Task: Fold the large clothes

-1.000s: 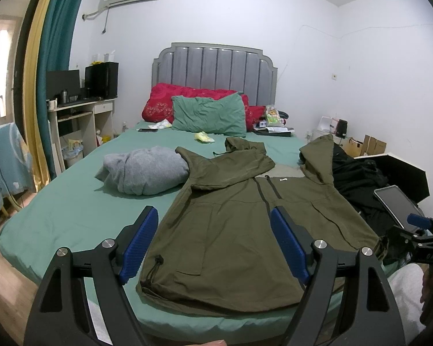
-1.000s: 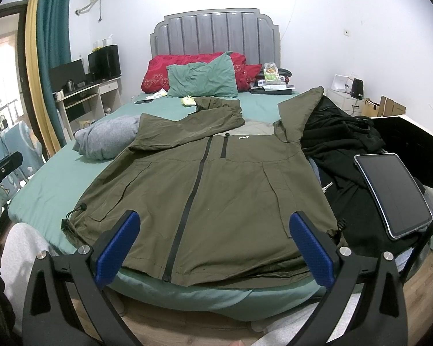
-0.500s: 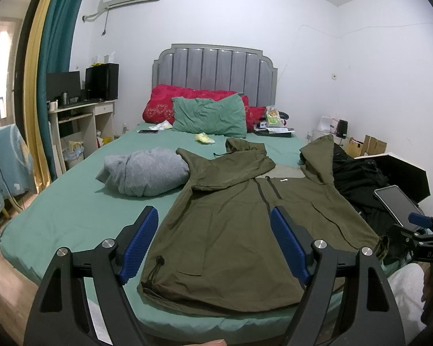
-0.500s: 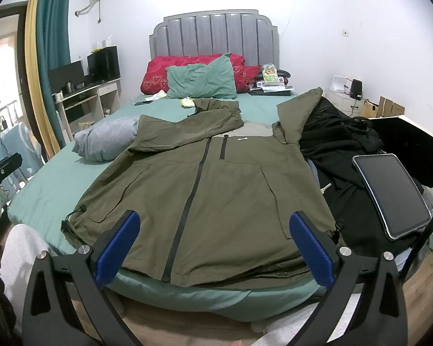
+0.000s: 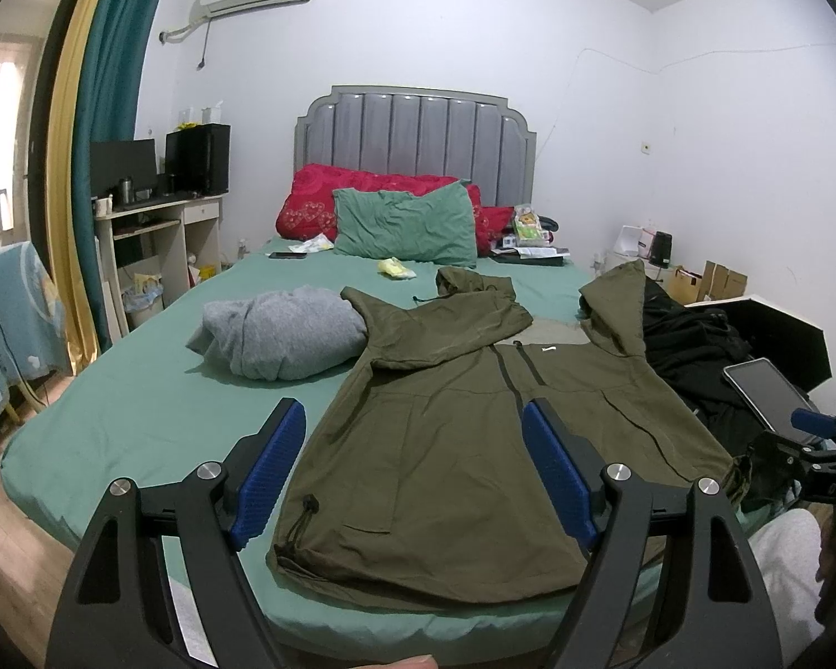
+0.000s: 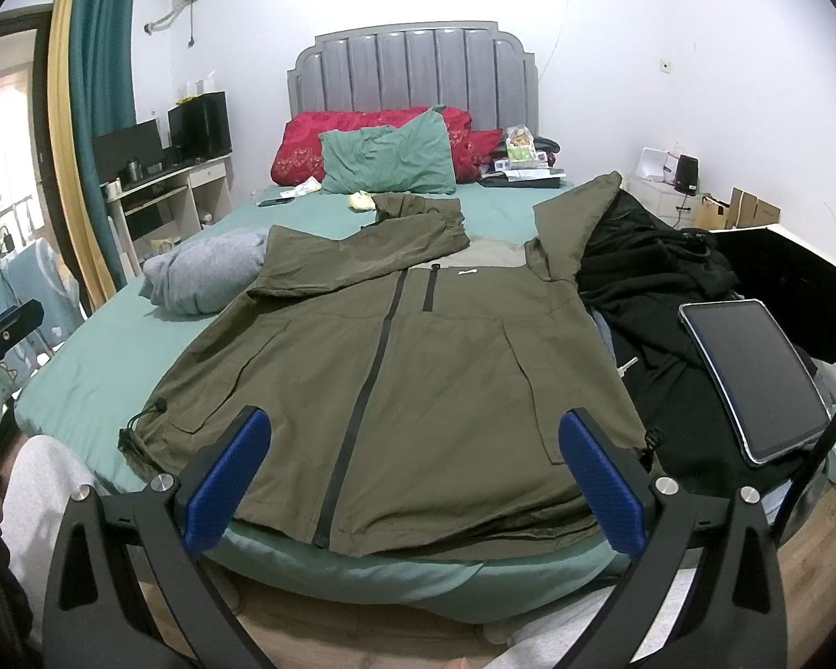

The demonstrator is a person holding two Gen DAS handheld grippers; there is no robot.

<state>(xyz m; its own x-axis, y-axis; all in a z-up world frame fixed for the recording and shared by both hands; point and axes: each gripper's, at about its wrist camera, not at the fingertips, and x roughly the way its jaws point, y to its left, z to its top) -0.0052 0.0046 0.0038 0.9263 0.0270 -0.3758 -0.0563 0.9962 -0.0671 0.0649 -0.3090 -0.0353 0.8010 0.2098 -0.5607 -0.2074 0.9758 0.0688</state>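
Note:
An olive green zip jacket (image 6: 418, 362) lies front up on the green bed, hem toward me, its left sleeve folded across the chest and its right sleeve draped up over a black pile. It also shows in the left wrist view (image 5: 474, 429). My left gripper (image 5: 412, 468) is open and empty, held above the hem's left corner. My right gripper (image 6: 412, 479) is open and empty, held above the hem's middle near the bed's front edge.
A grey bundled garment (image 5: 284, 334) lies left of the jacket. Black clothes (image 6: 652, 267) and a tablet (image 6: 752, 379) lie on the right. Green and red pillows (image 6: 390, 161) sit at the headboard. A desk (image 5: 156, 228) stands at the left wall.
Both grippers have stayed open and drifted only slightly. The jacket has not moved.

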